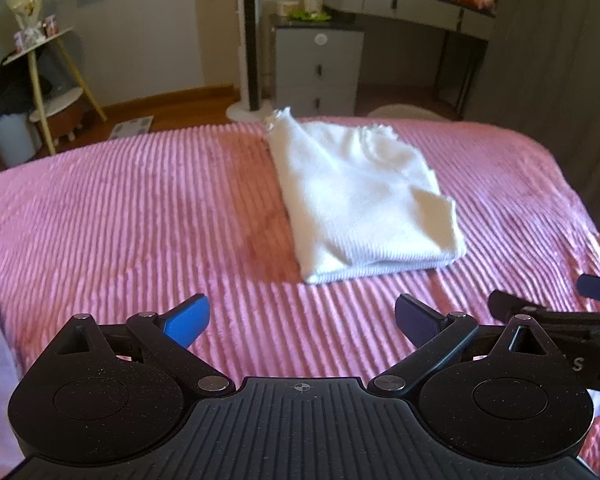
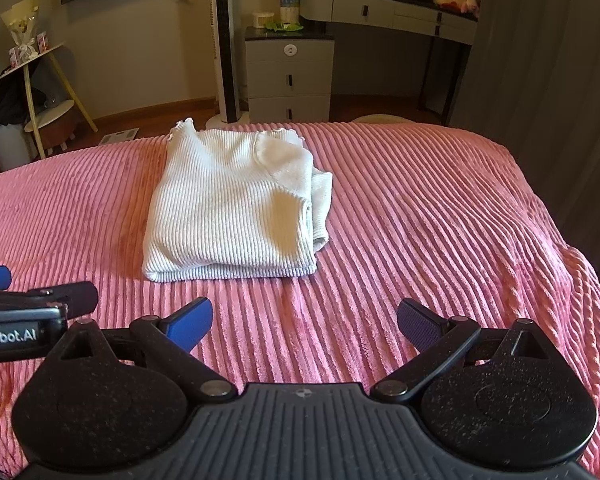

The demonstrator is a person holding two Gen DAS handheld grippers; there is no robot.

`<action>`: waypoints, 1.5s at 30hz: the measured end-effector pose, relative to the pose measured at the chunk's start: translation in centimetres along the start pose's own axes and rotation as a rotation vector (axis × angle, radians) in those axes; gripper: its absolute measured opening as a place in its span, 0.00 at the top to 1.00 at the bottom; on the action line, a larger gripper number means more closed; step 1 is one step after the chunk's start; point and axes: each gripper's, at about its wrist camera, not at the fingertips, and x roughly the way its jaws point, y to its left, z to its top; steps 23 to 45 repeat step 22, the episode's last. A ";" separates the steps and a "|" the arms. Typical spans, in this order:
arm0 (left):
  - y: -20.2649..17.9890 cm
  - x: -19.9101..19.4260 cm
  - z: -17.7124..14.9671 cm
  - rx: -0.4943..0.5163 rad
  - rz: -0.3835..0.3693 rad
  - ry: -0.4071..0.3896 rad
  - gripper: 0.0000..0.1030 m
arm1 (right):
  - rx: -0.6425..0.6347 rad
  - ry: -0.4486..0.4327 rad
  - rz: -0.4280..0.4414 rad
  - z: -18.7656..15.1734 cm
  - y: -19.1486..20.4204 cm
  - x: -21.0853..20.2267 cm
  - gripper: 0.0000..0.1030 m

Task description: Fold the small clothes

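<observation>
A white ribbed knit garment [image 1: 360,196] [image 2: 236,208] lies folded into a compact rectangle on the pink corduroy bedspread [image 1: 120,208] [image 2: 440,220]. My left gripper [image 1: 302,322] hovers short of the fold's near edge, wide open, nothing between its blue pads. My right gripper [image 2: 304,326] is likewise wide open and empty, pulled back from the garment's near edge. Each gripper's body shows at the side of the other's view: the right one at the left wrist view's right edge, the left one at the right wrist view's left edge.
Beyond the bed stand a grey drawer unit [image 2: 290,80], a tall tower fan [image 2: 222,40], a dressing table [image 2: 388,8] and a small round side table [image 2: 40,80]. The bedspread drops off at the right edge [image 2: 580,280].
</observation>
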 end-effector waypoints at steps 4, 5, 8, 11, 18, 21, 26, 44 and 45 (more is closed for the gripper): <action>-0.5 -0.1 -0.1 0.044 0.037 -0.014 0.01 | 0.002 -0.001 -0.001 0.1 0.0 0.0 0.04; -0.6 0.0 -0.1 0.052 0.040 -0.014 0.01 | 0.003 -0.001 -0.001 0.1 -0.1 0.0 0.04; -0.6 0.1 -0.3 0.060 0.039 -0.008 0.01 | 0.007 -0.002 -0.002 0.1 -0.2 0.0 0.04; -0.6 0.0 -0.4 0.067 0.047 -0.011 0.01 | 0.005 -0.004 0.001 0.2 -0.2 0.0 0.04; -0.9 -0.4 -0.5 0.088 0.062 -0.019 0.00 | 0.003 -0.012 -0.011 0.2 0.0 -0.6 0.04; -0.8 -0.6 -0.7 0.083 0.056 -0.016 0.00 | 0.002 -0.018 -0.017 0.2 0.0 -0.9 0.04; -0.8 -0.8 -0.8 0.081 0.055 -0.015 0.00 | 0.002 -0.020 -0.016 0.2 0.0 -1.1 0.04; -0.8 -0.8 -0.8 0.081 0.055 -0.015 0.00 | 0.002 -0.020 -0.016 0.2 0.0 -1.1 0.04; -0.8 -0.8 -0.8 0.081 0.055 -0.015 0.00 | 0.002 -0.020 -0.016 0.2 0.0 -1.1 0.04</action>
